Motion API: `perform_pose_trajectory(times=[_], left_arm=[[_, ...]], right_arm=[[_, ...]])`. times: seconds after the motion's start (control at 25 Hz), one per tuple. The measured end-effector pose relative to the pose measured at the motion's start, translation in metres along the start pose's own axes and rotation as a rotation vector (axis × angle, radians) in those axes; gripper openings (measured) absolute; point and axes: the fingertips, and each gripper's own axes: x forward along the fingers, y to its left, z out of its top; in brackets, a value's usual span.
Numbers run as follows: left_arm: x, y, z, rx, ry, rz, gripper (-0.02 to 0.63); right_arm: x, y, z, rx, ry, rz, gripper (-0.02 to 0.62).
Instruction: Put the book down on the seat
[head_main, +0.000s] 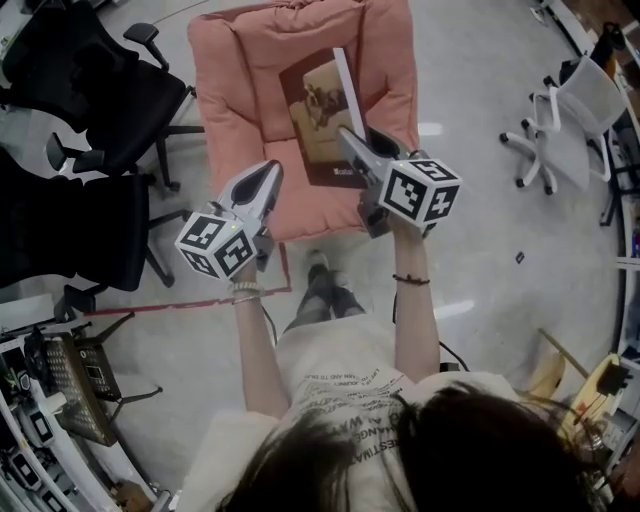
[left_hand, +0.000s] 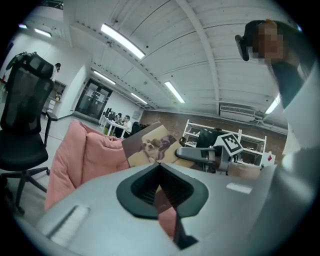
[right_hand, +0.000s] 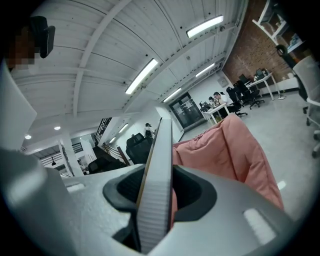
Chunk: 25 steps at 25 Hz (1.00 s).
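Note:
A book (head_main: 318, 110) with a brown picture cover hangs tilted over the pink cushioned seat (head_main: 240, 100). My right gripper (head_main: 352, 140) is shut on its near right edge. In the right gripper view the book's page edge (right_hand: 157, 190) stands upright between the jaws, with the pink seat (right_hand: 225, 145) behind it. My left gripper (head_main: 268, 172) hovers at the seat's front left, shut with nothing in it. The left gripper view shows the book cover (left_hand: 152, 145), the right gripper (left_hand: 200, 155) holding it, and the seat's cushion (left_hand: 85, 155).
Black office chairs (head_main: 90, 60) stand close to the seat's left side. A white chair (head_main: 575, 110) is off to the right. A red tape line (head_main: 190, 300) runs on the floor before the seat. A rack of equipment (head_main: 70, 390) sits at lower left.

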Motion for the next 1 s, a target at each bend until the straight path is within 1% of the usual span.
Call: perform_pose_trajectory(times=[0.16, 0.48, 0.6, 0.76, 1.0], left_arm=[[0.009, 0.039, 0.011, -0.030, 0.014, -0.005, -0.011], [0.030, 0.078, -0.008, -0.081, 0.069, -0.022, -0.011], [0.041, 0.086, -0.025, -0.106, 0.091, -0.017, -0.012], [0.060, 0.095, -0.050, -0.137, 0.126, -0.016, -0.011], [0.080, 0.116, -0.088, -0.181, 0.145, 0.000, -0.011]], right_arm=[[0.045, 0.002, 0.001, 0.004, 0.037, -0.007, 0.155], [0.088, -0.009, -0.027, 0.010, 0.117, -0.011, 0.155], [0.099, -0.025, -0.038, 0.019, 0.142, -0.016, 0.155], [0.107, -0.051, -0.055, 0.065, 0.159, -0.012, 0.155], [0.130, -0.081, -0.094, 0.065, 0.235, 0.010, 0.155]])
